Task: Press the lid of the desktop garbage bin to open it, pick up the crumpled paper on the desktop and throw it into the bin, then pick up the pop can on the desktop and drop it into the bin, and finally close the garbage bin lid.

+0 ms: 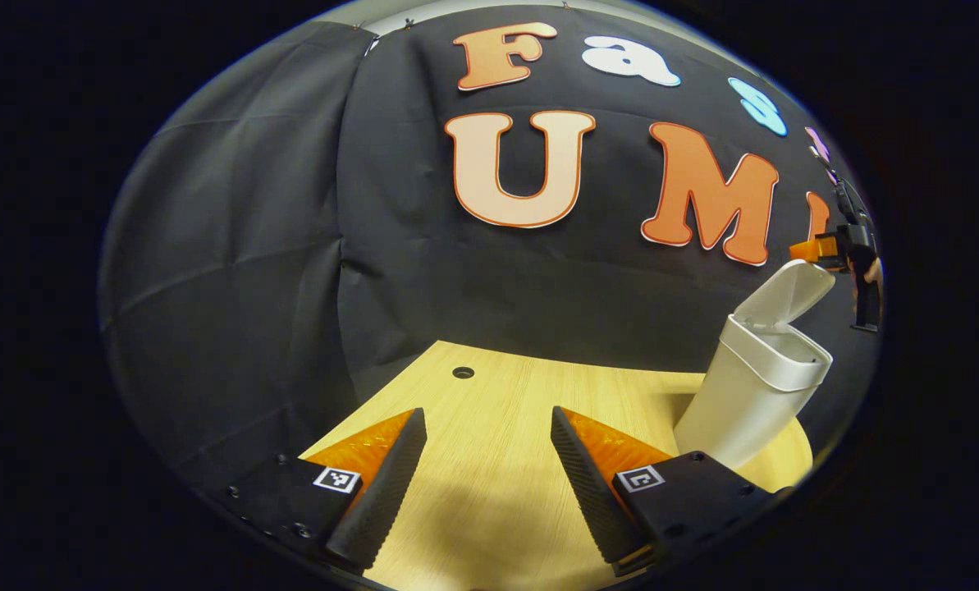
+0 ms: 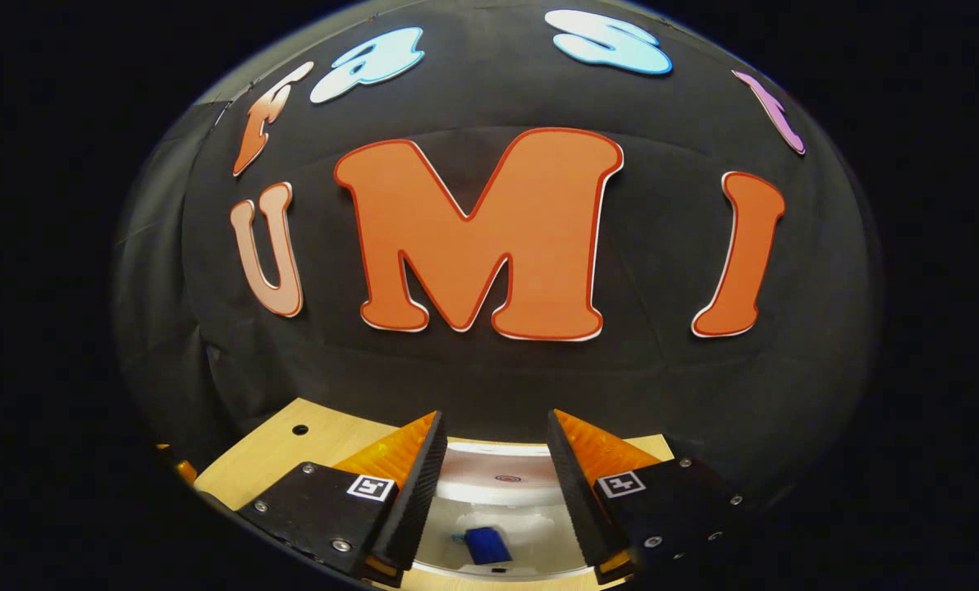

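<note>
The white desktop bin (image 1: 756, 394) stands at the right of the wooden table (image 1: 489, 492) with its lid (image 1: 789, 289) tipped up and open. My left gripper (image 1: 487, 413) hovers low over bare wood to the left of the bin, open, with nothing between its fingers. My right gripper (image 1: 848, 245) hangs just above and behind the raised lid. In the right gripper view, the right gripper (image 2: 495, 415) is open and looks down into the bin (image 2: 530, 517). A small blue object (image 2: 487, 544), probably the pop can, lies at the bottom. The crumpled paper cannot be made out.
A small round hole (image 1: 463, 373) sits in the tabletop near the back edge, also visible as the hole (image 2: 299, 429) in the right gripper view. The black cloth wall rises right behind the table. The table's curved edge passes just right of the bin.
</note>
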Motion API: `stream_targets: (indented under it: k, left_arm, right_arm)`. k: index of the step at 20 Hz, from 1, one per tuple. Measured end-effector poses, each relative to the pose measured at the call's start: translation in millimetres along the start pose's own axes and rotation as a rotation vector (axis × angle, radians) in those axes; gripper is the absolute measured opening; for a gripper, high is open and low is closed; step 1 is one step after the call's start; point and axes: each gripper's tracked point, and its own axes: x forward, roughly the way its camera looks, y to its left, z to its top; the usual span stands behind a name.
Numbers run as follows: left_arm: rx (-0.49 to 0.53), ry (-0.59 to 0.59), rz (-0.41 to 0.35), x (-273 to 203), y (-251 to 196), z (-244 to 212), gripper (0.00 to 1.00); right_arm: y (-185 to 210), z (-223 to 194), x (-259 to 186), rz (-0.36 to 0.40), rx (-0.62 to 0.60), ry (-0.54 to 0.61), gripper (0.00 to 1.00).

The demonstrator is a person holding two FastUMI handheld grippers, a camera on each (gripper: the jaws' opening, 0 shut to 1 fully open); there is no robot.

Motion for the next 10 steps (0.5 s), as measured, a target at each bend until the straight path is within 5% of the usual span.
stream_targets:
  k: [1, 4, 10]
  left_arm:
    - [0.008, 0.002, -0.001, -0.6, 0.5, -0.6, 0.98]
    - [0.019, 0.009, -0.012, -2.2, -3.2, -1.9, 0.97]
    - [0.019, 0.046, -0.050, 1.6, -20.9, -9.2, 0.97]
  right_arm:
    - [0.3, -5.0, -1.7, 0.001, 0.005, 0.009, 0.69]
    - [2.0, -23.1, -7.4, 0.004, 0.018, 0.040, 0.75]
    - [1.9, -58.6, -20.8, 0.012, -0.016, 0.098, 0.69]
